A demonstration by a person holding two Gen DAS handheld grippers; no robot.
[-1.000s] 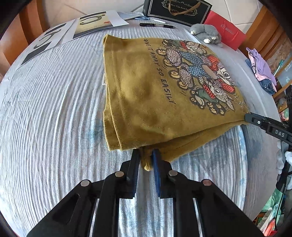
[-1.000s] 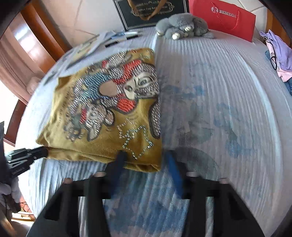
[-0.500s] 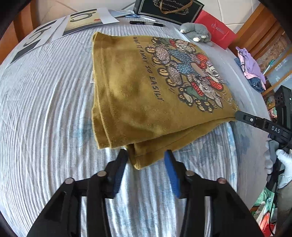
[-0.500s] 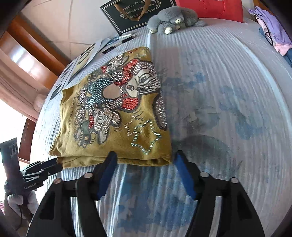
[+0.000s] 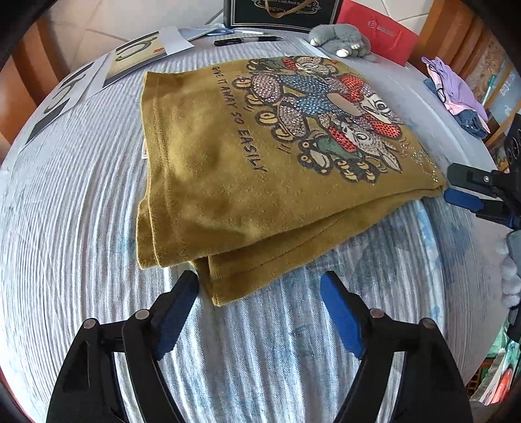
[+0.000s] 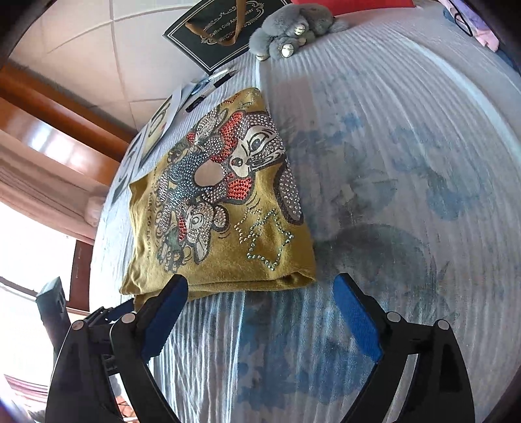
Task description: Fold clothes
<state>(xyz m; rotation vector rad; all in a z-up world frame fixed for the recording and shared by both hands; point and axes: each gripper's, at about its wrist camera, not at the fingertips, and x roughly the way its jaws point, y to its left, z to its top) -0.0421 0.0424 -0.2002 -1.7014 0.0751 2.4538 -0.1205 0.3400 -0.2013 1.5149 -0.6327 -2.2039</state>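
On the striped worktop (image 5: 65, 227) lay the folded shirt (image 5: 228, 162), a mustard-yellow stack with its sequined cartoon print facing up and the words "GIVE IT AWAY SO EASILY" running beside the print. At the shirt's near corner the left gripper (image 5: 260, 293) hung with its blue-padded jaws wide apart, the corner of the layered hem lying between them and free of both pads. At the shirt's other near corner the right gripper (image 6: 260, 293) stood just off the folded edge, its jaws likewise spread and holding nothing; in the left view its tips sat right beside that corner, apart from the cloth. Beyond the shirt's far edge sat a grey plush toy (image 5: 342, 40), a black bag (image 6: 224, 29) with gold lettering, a red bag (image 5: 384, 39) and a pen (image 5: 247, 40). Off the shirt's far left corner lay printed sheets (image 5: 136, 55). Well to the right of the shirt, a small heap of lilac clothes (image 5: 456, 91) rested at the worktop's edge.
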